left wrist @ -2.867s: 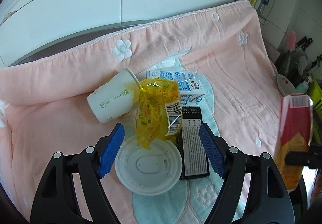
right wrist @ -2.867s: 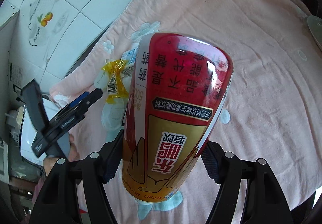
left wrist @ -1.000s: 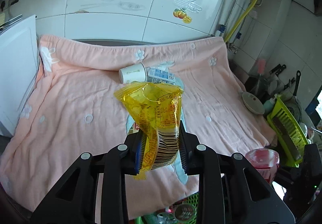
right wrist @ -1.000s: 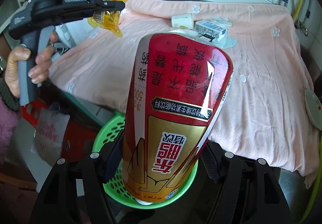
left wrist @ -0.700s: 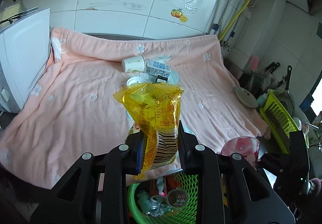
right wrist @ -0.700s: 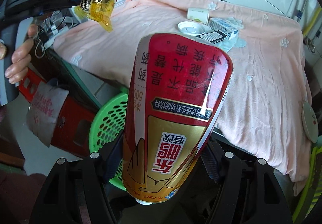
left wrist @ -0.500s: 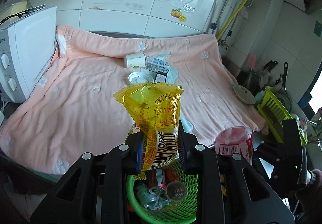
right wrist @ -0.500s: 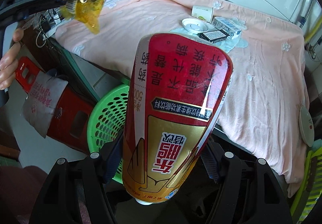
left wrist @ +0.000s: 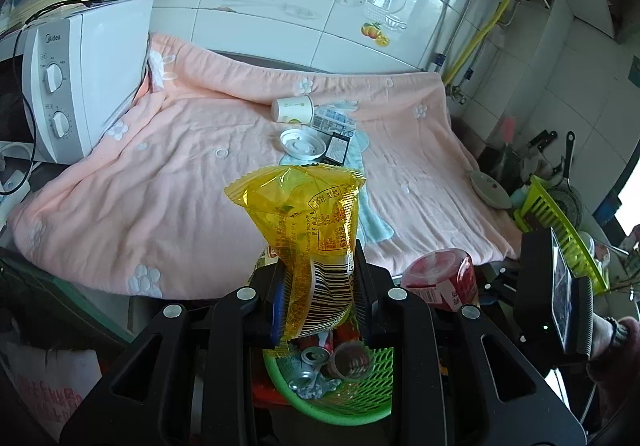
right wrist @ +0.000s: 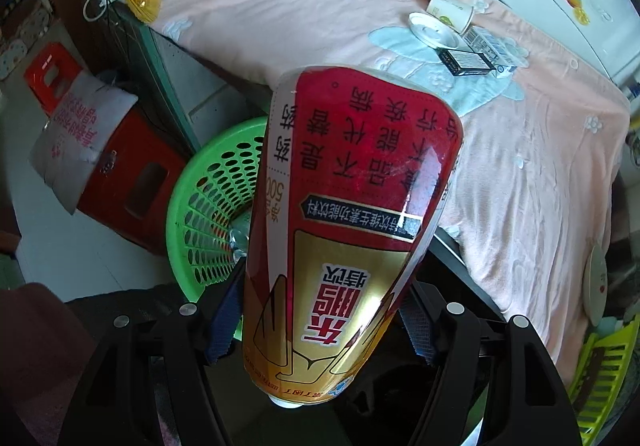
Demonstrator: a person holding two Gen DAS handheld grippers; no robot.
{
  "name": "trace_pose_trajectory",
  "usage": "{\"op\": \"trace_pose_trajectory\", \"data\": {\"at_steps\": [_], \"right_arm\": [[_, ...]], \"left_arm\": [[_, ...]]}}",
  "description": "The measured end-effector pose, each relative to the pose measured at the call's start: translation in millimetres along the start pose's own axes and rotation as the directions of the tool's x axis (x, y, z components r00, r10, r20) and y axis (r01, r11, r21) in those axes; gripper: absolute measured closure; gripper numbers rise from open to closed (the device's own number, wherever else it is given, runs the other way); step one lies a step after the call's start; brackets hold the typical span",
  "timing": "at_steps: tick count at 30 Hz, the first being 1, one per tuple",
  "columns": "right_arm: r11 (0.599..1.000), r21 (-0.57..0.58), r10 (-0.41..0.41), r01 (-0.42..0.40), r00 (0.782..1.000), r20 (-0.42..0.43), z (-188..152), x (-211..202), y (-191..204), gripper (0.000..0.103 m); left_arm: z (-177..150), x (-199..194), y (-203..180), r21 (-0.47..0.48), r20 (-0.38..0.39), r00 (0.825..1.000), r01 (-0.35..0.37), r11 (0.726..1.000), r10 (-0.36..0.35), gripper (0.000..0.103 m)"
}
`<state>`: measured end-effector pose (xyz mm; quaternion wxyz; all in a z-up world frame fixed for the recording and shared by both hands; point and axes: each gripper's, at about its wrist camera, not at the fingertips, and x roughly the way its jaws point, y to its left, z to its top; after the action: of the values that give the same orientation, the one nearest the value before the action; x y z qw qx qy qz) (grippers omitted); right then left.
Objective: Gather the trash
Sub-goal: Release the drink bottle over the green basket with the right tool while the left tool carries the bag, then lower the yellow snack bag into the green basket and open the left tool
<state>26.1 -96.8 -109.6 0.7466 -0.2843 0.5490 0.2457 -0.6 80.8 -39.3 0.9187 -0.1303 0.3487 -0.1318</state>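
Above the round green perforated plastic basket (left wrist: 352, 398) holding crushed cans (left wrist: 316, 360), the left gripper (left wrist: 320, 296) pinches a crinkled yellow snack wrapper (left wrist: 308, 230) while the right gripper (right wrist: 320, 320) clamps a red-and-gold drink can (right wrist: 344, 230).

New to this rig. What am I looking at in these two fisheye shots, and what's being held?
There is no robot arm: a person holds a hand-held gripper in each hand, with a fisheye camera looking out along its jaws.

Left wrist view: the left gripper is shut on a yellow snack wrapper, above a green basket that already holds cans.

Right wrist view: the right gripper is shut on a red and gold drink can, with the same basket below it.

On the pink blanket lie a paper cup on its side, a white lid, a black box and a small carton.
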Motion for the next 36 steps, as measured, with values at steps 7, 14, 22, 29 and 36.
{"op": "trace_pose_trajectory", "data": {"at_steps": [7, 14, 22, 29, 36], "right_arm": [[1.000, 0.011, -0.011, 0.010, 0.999, 0.033, 0.0, -10.4, 1.5, 0.027], [0.998, 0.057, -0.016, 0.012, 0.998, 0.068, -9.5, -23.5, -2.7, 0.027], [0.994, 0.111, -0.031, 0.022, 0.996, 0.080, -23.0, -31.4, -10.5, 0.026], [0.989, 0.143, -0.053, 0.041, 0.995, 0.080, -30.0, -37.6, -18.9, 0.026], [0.983, 0.177, -0.072, 0.057, 0.994, 0.079, -36.6, -40.4, -29.6, 0.026]], "left_arm": [[-9.8, -0.6, -3.4, 0.009, -0.022, 1.000, 0.003, 1.000, -0.003, 0.076], [-18.8, 3.4, -15.5, 0.044, -0.052, 0.998, 0.028, 0.999, -0.026, 0.076], [-43.5, 27.0, -34.8, 0.076, -0.150, 0.986, 0.080, 0.994, -0.068, 0.076], [-57.1, 51.4, -44.5, 0.087, -0.226, 0.971, 0.105, 0.991, -0.083, 0.074], [-60.7, 69.6, -55.5, 0.094, -0.271, 0.958, 0.123, 0.988, -0.093, 0.058]]}}
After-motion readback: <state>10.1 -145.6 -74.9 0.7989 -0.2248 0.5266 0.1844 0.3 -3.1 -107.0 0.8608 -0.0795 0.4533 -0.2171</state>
